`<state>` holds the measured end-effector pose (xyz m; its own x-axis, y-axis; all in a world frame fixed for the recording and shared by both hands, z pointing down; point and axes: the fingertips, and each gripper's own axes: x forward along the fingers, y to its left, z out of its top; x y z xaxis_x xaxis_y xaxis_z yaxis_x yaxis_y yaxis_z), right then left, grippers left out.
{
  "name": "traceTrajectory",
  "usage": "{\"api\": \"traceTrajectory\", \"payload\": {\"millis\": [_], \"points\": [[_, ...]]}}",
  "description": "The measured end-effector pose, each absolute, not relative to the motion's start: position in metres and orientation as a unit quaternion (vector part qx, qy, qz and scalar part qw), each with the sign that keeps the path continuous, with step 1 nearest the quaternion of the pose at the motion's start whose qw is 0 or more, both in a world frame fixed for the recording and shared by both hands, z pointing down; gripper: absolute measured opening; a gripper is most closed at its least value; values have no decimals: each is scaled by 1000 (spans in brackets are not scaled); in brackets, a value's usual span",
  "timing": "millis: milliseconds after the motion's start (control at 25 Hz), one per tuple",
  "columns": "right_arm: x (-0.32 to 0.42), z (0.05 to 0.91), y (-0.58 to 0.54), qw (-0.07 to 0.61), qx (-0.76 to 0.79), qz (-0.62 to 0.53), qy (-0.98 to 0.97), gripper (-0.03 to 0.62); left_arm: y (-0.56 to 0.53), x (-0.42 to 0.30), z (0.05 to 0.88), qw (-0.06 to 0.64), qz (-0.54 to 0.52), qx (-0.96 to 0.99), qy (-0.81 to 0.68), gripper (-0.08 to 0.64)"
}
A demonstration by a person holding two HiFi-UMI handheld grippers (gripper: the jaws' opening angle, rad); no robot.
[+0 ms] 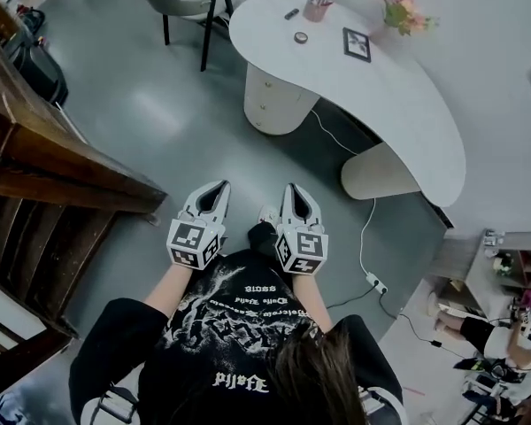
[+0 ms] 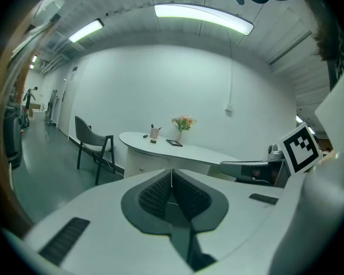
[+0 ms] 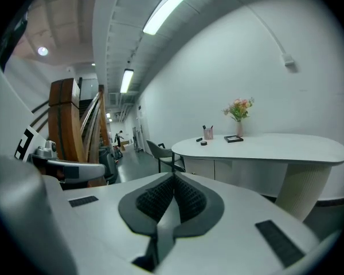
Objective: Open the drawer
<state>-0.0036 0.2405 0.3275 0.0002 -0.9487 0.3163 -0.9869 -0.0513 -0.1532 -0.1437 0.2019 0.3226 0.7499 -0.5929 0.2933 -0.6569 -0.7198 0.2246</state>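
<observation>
The drawer (image 1: 269, 85) sits in the rounded white pedestal under the left end of a curved white desk (image 1: 398, 104). It is closed, with small knobs on the pedestal's stacked fronts. It is well apart from both grippers, across a stretch of grey floor (image 1: 142, 104). In the left gripper view the same pedestal front (image 2: 140, 166) appears far beyond the jaws.

On the desk top stand a pink pen cup (image 1: 316, 9), a vase of pink flowers (image 1: 398, 14) and a black-framed card (image 1: 357, 44). A small round object (image 1: 301, 37) lies between the cup and the card. A grey chair with black legs (image 1: 186, 3) stands near the desk's left end. A white cable runs down from the desk to a power strip (image 1: 376, 283) on the floor.

The left gripper (image 1: 218, 189) and the right gripper (image 1: 296, 189) are held side by side, just apart, at waist height, both pointing toward the desk. Each one's own view shows the ribbed black pads pressed together with nothing between them: the left gripper (image 2: 172, 173) is fully closed and empty, and the right gripper (image 3: 174, 179) likewise.

The person wears a black printed T-shirt (image 1: 239, 326). A dark wooden staircase (image 1: 44, 166) rises on the person's left.
</observation>
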Motion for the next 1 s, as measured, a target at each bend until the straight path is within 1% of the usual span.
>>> {"api": "traceTrajectory", "payload": {"millis": [520,1000], "points": [[107,332,135,70,661,174,-727,25,112,-27,321,161,105,907,-374,25],[155,351,78,81,630,182,-750,25,67,18,336,165,116,886,-417,25]]}}
